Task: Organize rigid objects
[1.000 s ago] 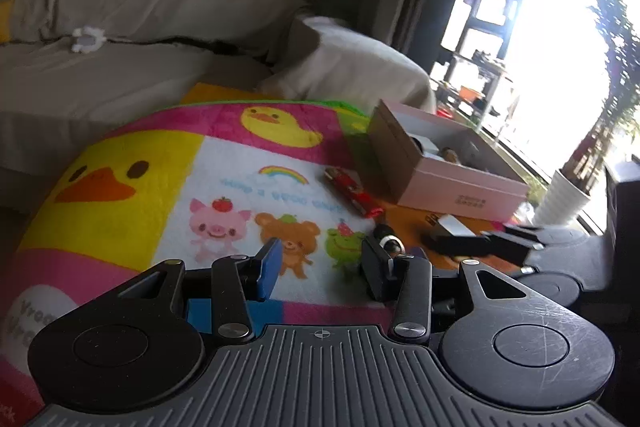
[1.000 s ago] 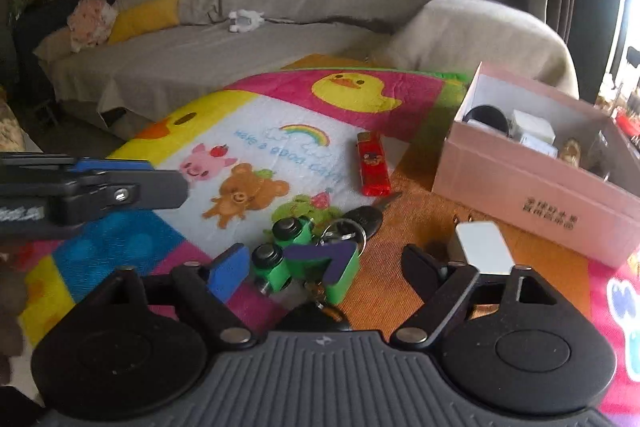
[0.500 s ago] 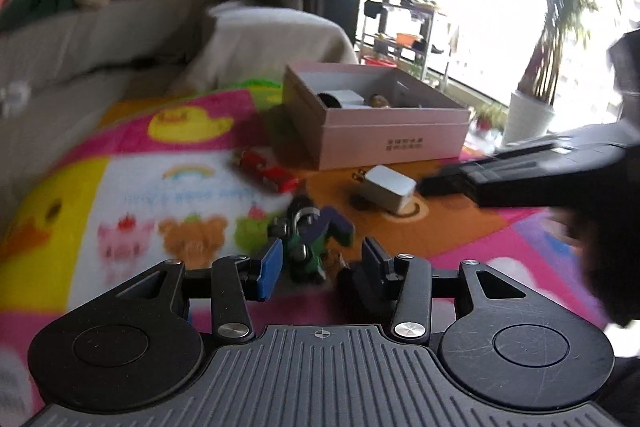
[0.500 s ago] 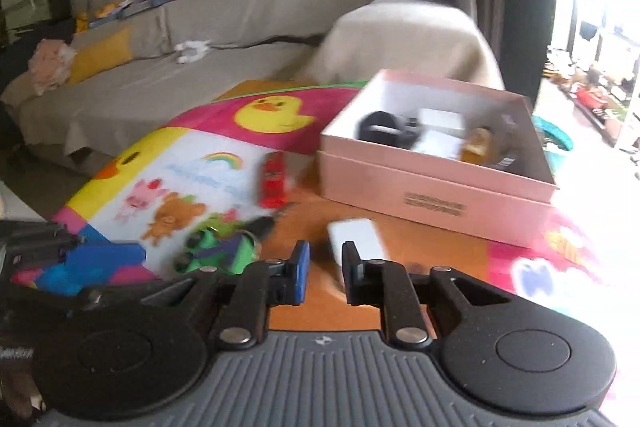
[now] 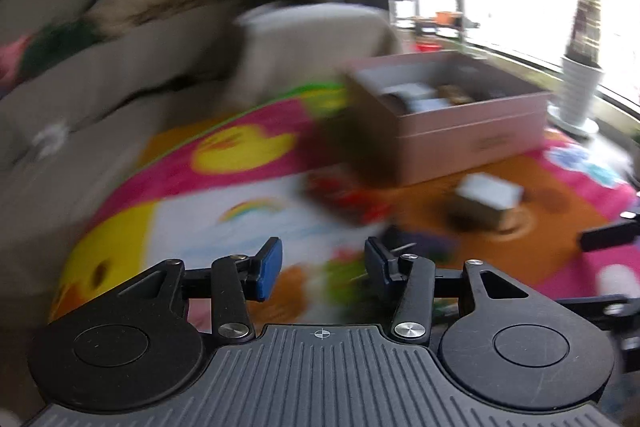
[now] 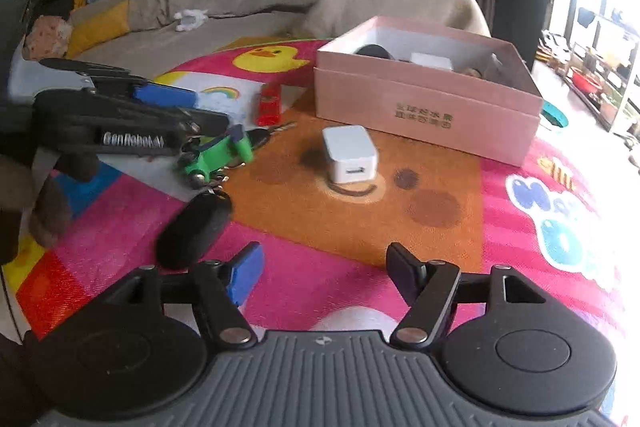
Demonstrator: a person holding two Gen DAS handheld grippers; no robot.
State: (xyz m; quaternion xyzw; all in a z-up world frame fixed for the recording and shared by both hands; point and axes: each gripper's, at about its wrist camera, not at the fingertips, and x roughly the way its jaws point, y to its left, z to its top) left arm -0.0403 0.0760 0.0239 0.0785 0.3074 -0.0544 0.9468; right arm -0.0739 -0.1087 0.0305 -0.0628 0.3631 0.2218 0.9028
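Item: loose objects on a cartoon mat (image 6: 360,211), to be sorted into a pink box (image 6: 424,107).

Box: open, at the far side of the mat, already holding a dark round object, a white block and some smaller pieces too small to identify.

Charger (image 6: 350,153): white cube, on the orange patch just in front of the box, touched by neither gripper.

Lighter (image 6: 269,103): red, flat on the mat, left of the box.

Key bundle: green toy (image 6: 218,157) on a ring with a black fob (image 6: 194,231). It lay beside the left gripper's tip, the fob trailing toward the camera.

Left gripper (image 5: 320,267): jaws about half apart and opening; its own view was blurred, with green between the pads but no visible pressure on it. In the right wrist view it reached in from the left, over the toy.

Right gripper (image 6: 322,273): jaws wide and opening, nothing between them, only mat beyond.

Risks, as judged:
- A grip on the toy alone would likely leave the fob swinging; it could catch the box wall or knock the lighter.
- The blur suggested a fast hand; jaws closing off-centre might pinch the ring only and slip.
- The two grippers worked close together and could collide over the bundle.
- The charger, smooth and blocky, might skid away from a shallow pinch.
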